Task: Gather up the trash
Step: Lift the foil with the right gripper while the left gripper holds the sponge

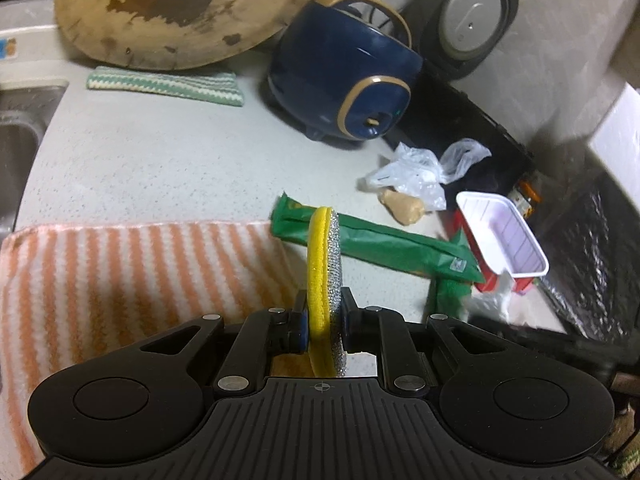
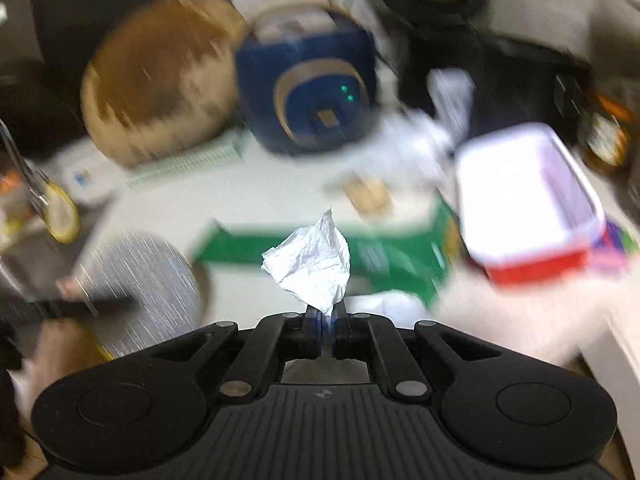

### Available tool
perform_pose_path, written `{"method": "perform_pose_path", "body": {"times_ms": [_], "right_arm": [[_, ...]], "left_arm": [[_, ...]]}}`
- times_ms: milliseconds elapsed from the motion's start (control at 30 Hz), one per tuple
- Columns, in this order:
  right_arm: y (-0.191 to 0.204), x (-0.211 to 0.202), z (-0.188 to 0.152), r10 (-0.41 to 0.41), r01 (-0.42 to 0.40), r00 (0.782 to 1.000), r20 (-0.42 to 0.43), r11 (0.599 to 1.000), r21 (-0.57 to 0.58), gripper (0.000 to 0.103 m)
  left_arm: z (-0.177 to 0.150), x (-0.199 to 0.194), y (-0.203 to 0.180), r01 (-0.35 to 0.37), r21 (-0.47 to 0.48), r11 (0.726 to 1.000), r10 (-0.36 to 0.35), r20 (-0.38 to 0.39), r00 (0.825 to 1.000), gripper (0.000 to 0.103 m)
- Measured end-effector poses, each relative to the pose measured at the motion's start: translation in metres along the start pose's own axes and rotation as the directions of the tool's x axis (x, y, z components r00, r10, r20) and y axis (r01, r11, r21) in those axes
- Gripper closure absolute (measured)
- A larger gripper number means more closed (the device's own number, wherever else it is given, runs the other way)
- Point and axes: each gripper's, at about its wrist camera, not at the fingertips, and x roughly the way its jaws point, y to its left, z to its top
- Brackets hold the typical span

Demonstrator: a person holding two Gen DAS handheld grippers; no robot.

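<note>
Pinched between your right gripper's (image 2: 327,330) nearly closed jaws, you are holding a crumpled white scrap of paper (image 2: 310,266) above the long green wrapper (image 2: 256,250), while your left gripper (image 1: 325,330) is clamping the yellow-and-silver scouring pad (image 1: 324,256), so be keeping that pinch firm.

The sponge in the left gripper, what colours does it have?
Sponge: yellow one side, silver mesh the other; left wrist view shows it best.

The left gripper (image 1: 325,330) points steeply downward, its black jaws clamped on a round yellow-and-silver scouring pad (image 1: 323,280) standing on edge. The right gripper (image 2: 327,330), tilted downward too, pinches a crumpled white paper scrap (image 2: 310,266) between nearly touching jaws.
</note>
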Motion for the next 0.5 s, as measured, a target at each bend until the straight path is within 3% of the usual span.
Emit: {"method": "perform_pose_path", "body": {"times_ms": [133, 267, 333, 433, 500], "right_arm": [[-0.013, -0.015, -0.011, -0.031, 0.029, 0.999, 0.041, 0.998, 0.048, 0.098], [-0.010, -0.034, 0.019, 0.074, -0.083, 0.992, 0.103, 0.993, 0.084, 0.098], [-0.007, -0.043, 0.042, 0.168, -0.190, 0.970, 0.174, 0.975, 0.114, 0.098], [-0.001, -0.049, 0.058, 0.279, -0.329, 0.921, 0.271, 0.931, 0.158, 0.098], [0.003, -0.043, 0.054, 0.248, -0.299, 0.922, 0.297, 0.943, 0.142, 0.098]], "left_arm": [[0.002, 0.005, -0.003, -0.013, 0.024, 1.000, 0.013, -0.014, 1.000, 0.085], [0.003, 0.007, -0.002, -0.006, 0.035, 0.999, 0.007, -0.029, 1.000, 0.085], [0.003, 0.007, -0.001, 0.002, 0.037, 0.999, -0.001, -0.034, 0.999, 0.085], [0.004, 0.008, 0.001, 0.011, 0.032, 0.999, -0.010, -0.037, 0.999, 0.085], [0.004, 0.008, 0.003, 0.015, 0.025, 1.000, -0.014, -0.037, 0.999, 0.085]]}}
